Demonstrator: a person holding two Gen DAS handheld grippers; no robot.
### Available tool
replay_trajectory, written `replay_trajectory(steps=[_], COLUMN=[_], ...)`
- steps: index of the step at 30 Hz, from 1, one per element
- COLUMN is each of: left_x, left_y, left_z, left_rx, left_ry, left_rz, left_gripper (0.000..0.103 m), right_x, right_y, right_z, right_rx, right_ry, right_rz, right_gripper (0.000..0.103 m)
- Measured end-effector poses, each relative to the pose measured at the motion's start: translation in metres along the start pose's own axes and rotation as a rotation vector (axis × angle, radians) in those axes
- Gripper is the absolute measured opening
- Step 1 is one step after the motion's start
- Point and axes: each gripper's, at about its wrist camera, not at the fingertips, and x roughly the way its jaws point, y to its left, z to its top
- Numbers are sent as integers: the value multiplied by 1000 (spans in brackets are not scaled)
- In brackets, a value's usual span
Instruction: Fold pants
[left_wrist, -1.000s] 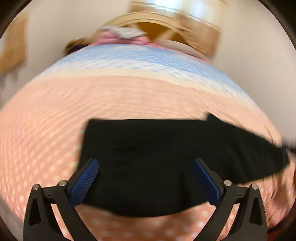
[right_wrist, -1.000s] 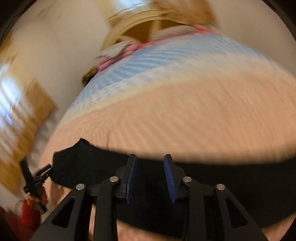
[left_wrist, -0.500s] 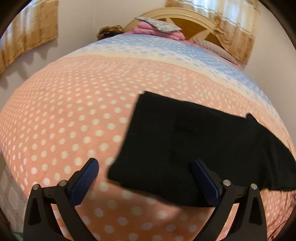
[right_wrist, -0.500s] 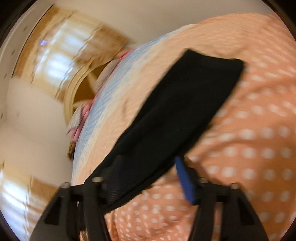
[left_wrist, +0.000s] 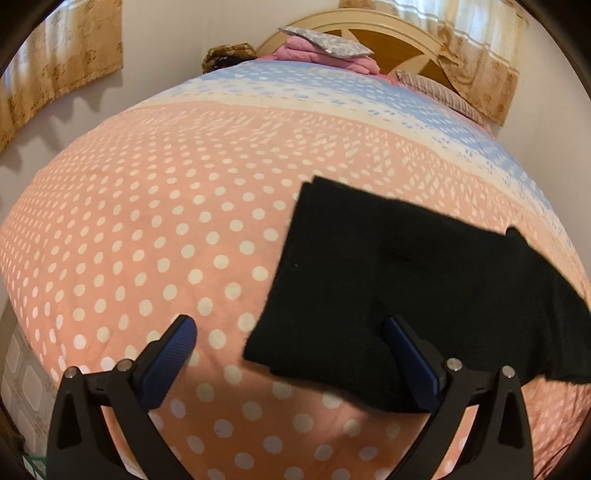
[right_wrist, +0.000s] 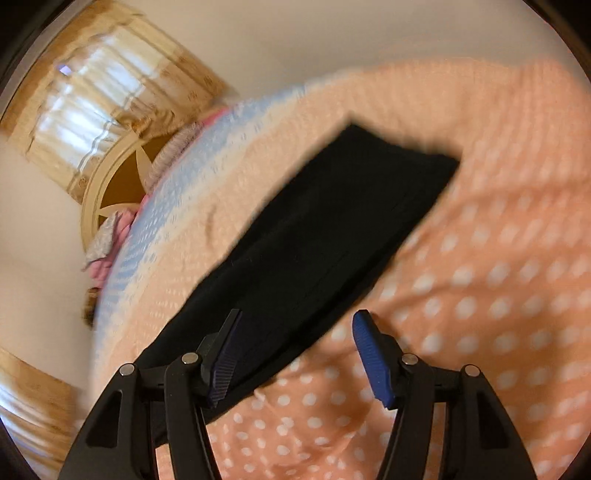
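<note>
Here, from the left wrist: black pants (left_wrist: 406, 280) folded flat on the bed (left_wrist: 147, 229), toward its right edge, one end trailing off right. Left gripper (left_wrist: 288, 354) with fingers (left_wrist: 170, 354) spread wide, nothing clamped (one over bare spread, one over cloth). From the right wrist, tilted and blurred: same pants (right_wrist: 325, 236) as a long strip running to the near edge. Right gripper (right_wrist: 299, 354) just opened, fingers (right_wrist: 373, 354) apart, cloth between, unpressed. Peach dotted bedspread, blue band farther up; headboard (left_wrist: 388, 40), pink bedding (left_wrist: 325, 55), curtains (right_wrist: 96, 92).
</note>
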Motion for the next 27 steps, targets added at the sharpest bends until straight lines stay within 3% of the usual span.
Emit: replay_trajectory(steps=[2, 5, 6, 7, 8, 10, 14, 17, 22, 27], left_x=[-11, -26, -29, -32, -34, -33, -16, -1, -1, -2], left_y=[-4, -28, -40, -52, -65, -87, -118, -129, -132, -135], left_z=[6, 12, 13, 13, 11, 9, -4, -11, -16, -17], left_rx=[-6, 53, 90, 125, 159, 202, 239, 256, 294, 312], left_ry=[-43, -94, -96, -95, -96, -89, -25, 33, 46, 50], left_rz=[-22, -86, -117, -142, -167, -211, -251, -243, -199, -177], left_gripper=[102, 102, 102, 102, 102, 102, 102, 102, 102, 102], right_x=[-17, -6, 6, 18, 31, 60, 89, 104, 103, 109], right_y=[16, 50, 67, 84, 99, 119, 136, 141, 148, 160], right_z=[7, 19, 23, 25, 24, 22, 11, 2, -18, -15], right_rx=[-91, -294, -395, -512, -634, -825, -1064, -1171, -1395, -1456], right_ry=[-88, -42, -8, 24, 60, 156, 242, 345, 368, 473], right_rz=[12, 115, 135, 131, 111, 112, 114, 120, 123, 167], right_gripper=[61, 60, 55, 34, 21, 21, 22, 22, 22, 22])
